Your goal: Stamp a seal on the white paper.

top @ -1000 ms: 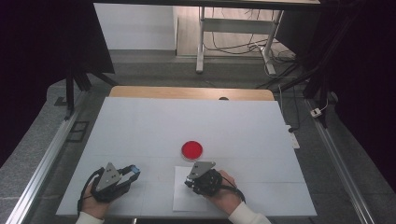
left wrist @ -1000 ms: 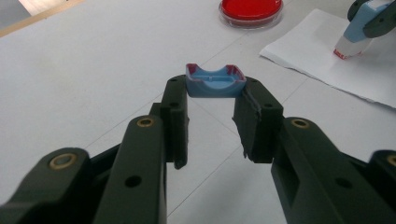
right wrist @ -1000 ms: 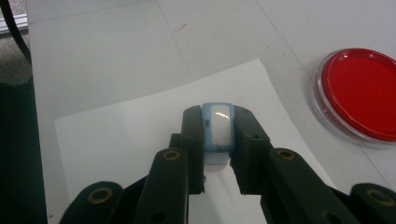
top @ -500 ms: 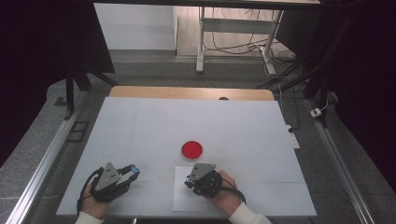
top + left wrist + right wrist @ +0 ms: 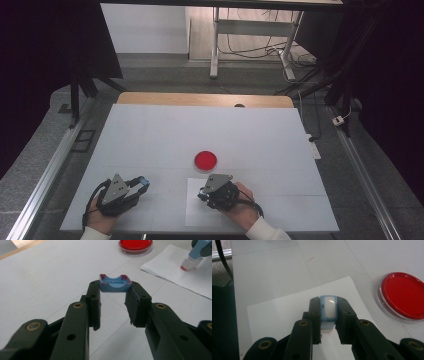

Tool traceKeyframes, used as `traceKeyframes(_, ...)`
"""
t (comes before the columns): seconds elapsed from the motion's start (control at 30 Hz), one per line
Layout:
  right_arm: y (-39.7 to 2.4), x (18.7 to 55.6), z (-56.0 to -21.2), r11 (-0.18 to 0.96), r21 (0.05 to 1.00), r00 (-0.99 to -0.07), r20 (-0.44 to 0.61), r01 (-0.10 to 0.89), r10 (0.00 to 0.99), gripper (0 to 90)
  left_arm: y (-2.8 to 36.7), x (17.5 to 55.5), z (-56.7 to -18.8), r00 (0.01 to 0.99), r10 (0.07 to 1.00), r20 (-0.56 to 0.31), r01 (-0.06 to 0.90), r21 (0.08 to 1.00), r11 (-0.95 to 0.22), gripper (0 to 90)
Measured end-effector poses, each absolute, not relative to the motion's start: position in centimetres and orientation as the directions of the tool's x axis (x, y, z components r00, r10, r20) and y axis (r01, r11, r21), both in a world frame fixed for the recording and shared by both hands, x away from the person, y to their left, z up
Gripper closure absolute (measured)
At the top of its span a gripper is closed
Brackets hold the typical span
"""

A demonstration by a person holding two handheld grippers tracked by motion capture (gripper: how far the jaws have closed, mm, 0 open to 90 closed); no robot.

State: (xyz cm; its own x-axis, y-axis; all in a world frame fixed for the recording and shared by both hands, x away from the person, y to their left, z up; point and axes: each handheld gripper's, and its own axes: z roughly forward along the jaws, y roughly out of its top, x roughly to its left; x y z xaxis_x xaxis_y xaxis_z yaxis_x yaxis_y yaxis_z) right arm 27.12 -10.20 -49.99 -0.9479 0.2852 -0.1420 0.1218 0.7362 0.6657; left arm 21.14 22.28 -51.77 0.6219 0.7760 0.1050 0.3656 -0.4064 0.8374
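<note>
Right tool grips blue stamp — no writing legible.

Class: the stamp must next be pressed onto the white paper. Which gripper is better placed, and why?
Right. The right gripper already holds the stamp above the white paper; the left gripper holds just the blue cap.

Red dish on white table

Both hands rest low near the table's front edge, left gripper and right gripper each clamped.
</note>
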Motion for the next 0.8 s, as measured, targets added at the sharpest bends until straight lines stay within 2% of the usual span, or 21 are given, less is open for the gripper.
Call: traceKeyframes(0.8, -10.95, 27.43, -49.19, 0.685, 0.713, -0.946, -0.096, 0.15, 0.308, 75.6, 22.24, 21.14, -51.81, 0.623, 0.775, 0.108, 0.364, 0.836, -0.41, 65.4)
